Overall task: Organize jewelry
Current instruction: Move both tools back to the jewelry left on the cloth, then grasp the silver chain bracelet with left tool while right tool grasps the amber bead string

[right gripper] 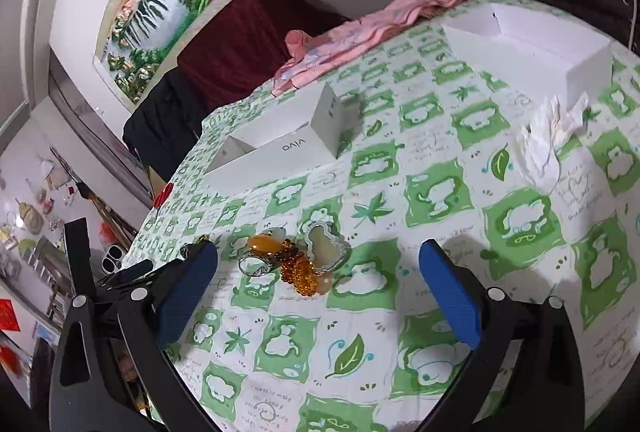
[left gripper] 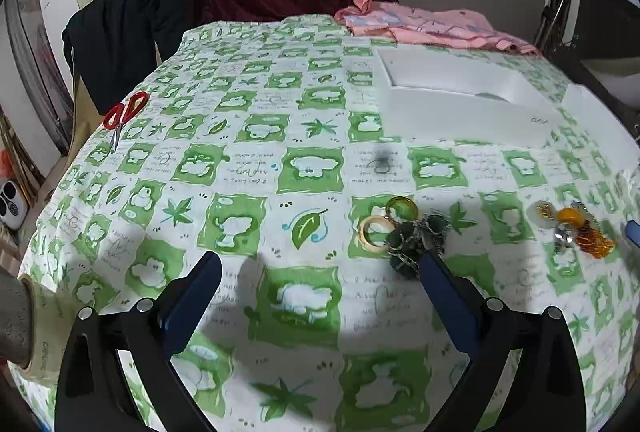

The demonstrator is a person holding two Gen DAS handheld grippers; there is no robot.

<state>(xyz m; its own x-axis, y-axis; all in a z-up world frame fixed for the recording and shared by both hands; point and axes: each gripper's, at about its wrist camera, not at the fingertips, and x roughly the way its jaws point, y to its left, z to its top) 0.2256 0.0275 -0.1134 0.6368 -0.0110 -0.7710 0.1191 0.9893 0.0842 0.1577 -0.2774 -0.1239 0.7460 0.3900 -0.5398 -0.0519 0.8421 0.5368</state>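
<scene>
On the green-and-white checked tablecloth lie two bangles, one cream and one amber-green, beside a dark green bead and chain piece. My left gripper hovers open just in front of them, its right finger next to the green piece and nothing between the pads. Further right lies an amber bead cluster. In the right wrist view that amber cluster, a silver ring and a pale gourd-shaped pendant lie ahead, left of centre, of my open right gripper.
A white open box sits behind the jewelry, and in the right wrist view it reads "vivo". A second white box stands far right, crumpled tissue in front of it. Red scissors lie at left, a tape roll lower left, pink cloth at the back.
</scene>
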